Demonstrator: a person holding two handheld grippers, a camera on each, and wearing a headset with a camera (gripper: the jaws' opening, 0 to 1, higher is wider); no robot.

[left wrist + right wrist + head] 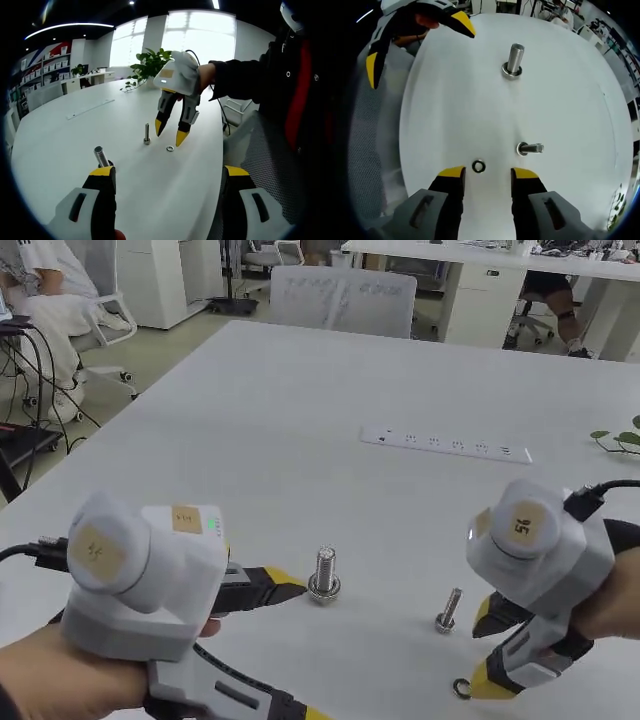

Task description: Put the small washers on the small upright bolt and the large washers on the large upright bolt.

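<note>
R gripper (488, 172), jaws apart, by sm. shiny silver ring washer (478, 166).

A broad white table (300, 410) stands in an open office, with a white power strip (445, 444) lying on it. A grey chair (345, 300) stands at its far end, with white cabinets (165, 280) beyond. In the left gripper view, bright windows (200, 32) back a leafy potted plant (152, 62), and a curved light strip (70, 26) glows overhead.
</note>
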